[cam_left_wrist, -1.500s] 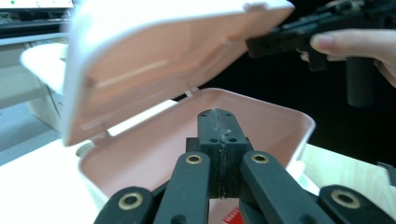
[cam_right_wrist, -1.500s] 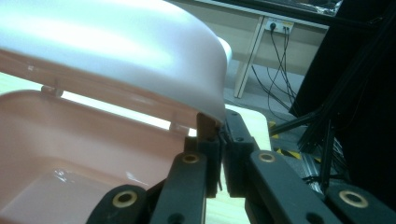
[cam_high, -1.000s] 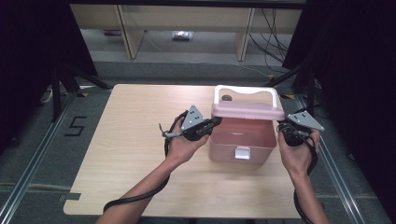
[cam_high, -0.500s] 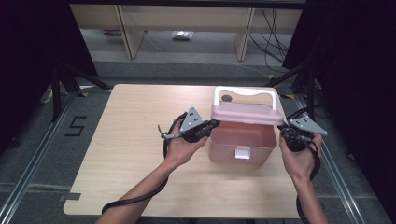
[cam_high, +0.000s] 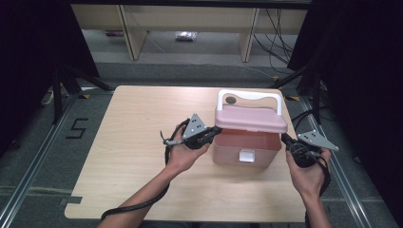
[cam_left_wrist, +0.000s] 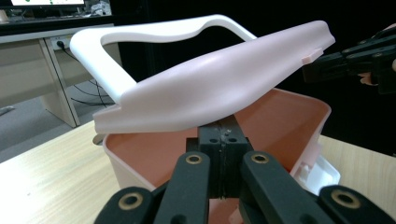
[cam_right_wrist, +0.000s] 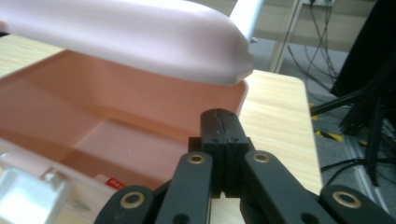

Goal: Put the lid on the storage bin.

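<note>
A pink box [cam_high: 244,148] with a white front latch [cam_high: 245,156] stands at the right of the wooden table [cam_high: 123,142]. Its pink lid [cam_high: 249,118], with a white handle [cam_high: 247,96], is raised off the rim, so the box's inside shows. My left gripper [cam_high: 216,129] is shut, with its tips at the box's left rim under the lid [cam_left_wrist: 210,84]. My right gripper [cam_high: 284,137] is shut too, at the right rim beneath the lid [cam_right_wrist: 130,37]. Nothing lies between either pair of jaws. The box's inside [cam_right_wrist: 93,116] looks bare.
Bare tabletop stretches left and in front of the box. Behind the table stand pale desk legs [cam_high: 128,33] with cables [cam_high: 280,28] on the floor. Dark stands [cam_high: 66,76] flank both sides. A taped "5" [cam_high: 78,128] marks the floor at the left.
My right gripper has come lower and nearer to the person along the box's right side. The left gripper has stayed at the left rim.
</note>
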Action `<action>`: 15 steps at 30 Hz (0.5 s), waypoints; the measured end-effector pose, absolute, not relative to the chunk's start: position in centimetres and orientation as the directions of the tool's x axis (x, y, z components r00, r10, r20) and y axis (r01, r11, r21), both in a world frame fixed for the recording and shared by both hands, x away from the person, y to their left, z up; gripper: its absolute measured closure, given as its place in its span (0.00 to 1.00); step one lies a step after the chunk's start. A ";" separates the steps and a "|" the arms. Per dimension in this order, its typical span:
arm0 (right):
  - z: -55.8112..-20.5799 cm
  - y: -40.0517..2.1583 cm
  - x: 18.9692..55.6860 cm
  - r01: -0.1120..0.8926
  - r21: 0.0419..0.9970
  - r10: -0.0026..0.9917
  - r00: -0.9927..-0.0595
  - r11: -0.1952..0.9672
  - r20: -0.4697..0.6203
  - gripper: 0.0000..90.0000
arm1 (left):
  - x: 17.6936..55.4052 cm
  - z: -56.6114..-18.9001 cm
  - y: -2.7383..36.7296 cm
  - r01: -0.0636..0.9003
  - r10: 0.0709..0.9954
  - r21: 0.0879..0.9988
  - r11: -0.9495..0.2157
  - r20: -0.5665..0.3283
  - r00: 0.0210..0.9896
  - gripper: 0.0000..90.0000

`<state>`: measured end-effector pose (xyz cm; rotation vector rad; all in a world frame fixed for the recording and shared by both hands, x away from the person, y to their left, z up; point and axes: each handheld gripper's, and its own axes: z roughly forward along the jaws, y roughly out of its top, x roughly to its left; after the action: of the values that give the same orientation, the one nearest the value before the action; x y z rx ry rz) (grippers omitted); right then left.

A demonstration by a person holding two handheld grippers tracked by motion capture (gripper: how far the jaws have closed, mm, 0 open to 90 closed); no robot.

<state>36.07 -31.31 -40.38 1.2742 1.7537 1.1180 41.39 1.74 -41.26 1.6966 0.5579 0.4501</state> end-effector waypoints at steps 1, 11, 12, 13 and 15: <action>-40.4 -31.3 36.0 0.368 0.917 0.957 -0.288 0.153 -0.044 1.00 | 41.4 -41.4 1.8 0.120 0.589 0.981 -0.154 -0.006 0.808 1.00; -40.6 -30.8 35.3 0.353 0.922 0.954 -0.296 0.157 -0.049 1.00 | 41.2 -42.4 2.0 0.137 0.584 0.974 -0.178 -0.008 0.812 1.00; -40.6 -31.0 35.3 0.346 0.922 0.951 -0.302 0.174 -0.066 1.00 | 41.2 -42.5 2.0 0.140 0.587 0.974 -0.177 -0.010 0.809 1.00; -40.5 -30.9 35.3 0.353 0.922 0.952 -0.301 0.160 -0.050 1.00 | 41.2 -42.5 2.1 0.140 0.586 0.974 -0.179 -0.008 0.810 1.00; -40.6 -30.9 35.3 0.350 0.920 0.951 -0.304 0.175 -0.065 1.00 | 41.2 -42.5 2.1 0.140 0.585 0.973 -0.183 -0.007 0.811 1.00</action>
<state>35.29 -30.95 -40.62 1.2343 1.7695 1.1172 41.20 2.10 -42.51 1.7347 0.5659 0.4375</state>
